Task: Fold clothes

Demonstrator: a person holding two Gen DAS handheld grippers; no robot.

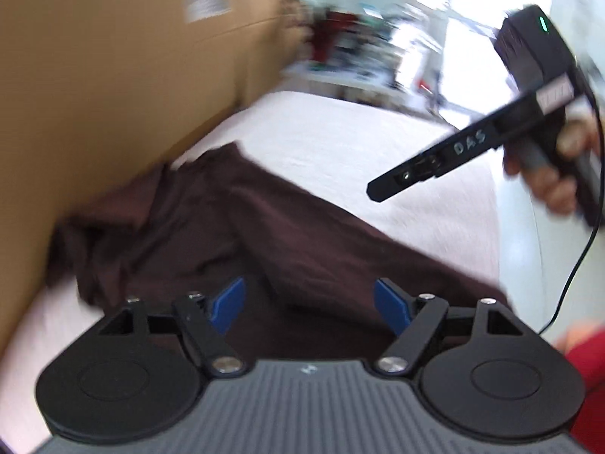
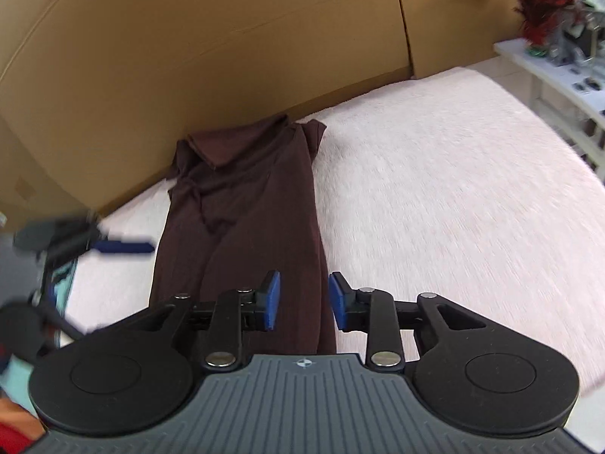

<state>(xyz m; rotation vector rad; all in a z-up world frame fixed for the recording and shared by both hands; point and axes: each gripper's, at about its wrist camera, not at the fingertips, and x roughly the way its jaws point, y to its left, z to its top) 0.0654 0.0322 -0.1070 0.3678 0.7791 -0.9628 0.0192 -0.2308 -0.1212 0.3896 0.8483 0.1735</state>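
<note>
A tall brown cardboard wall (image 2: 211, 53) closes off the far side of the pale pink fleecy counter (image 2: 453, 196); the top end of the long dark maroon knit garment (image 2: 245, 204) lies right against it, leaving no gap to pass behind. To the garment's right the pink surface lies bare and wide. A white side table (image 2: 559, 75) crowded with small things stands beyond the right edge.

Looks like lab/storeroom: big cardboard boxes (image 2: 189, 56) w/ labels; cluttered white side table (image 2: 559, 75); pink-covered table (image 2: 435, 189).
</note>
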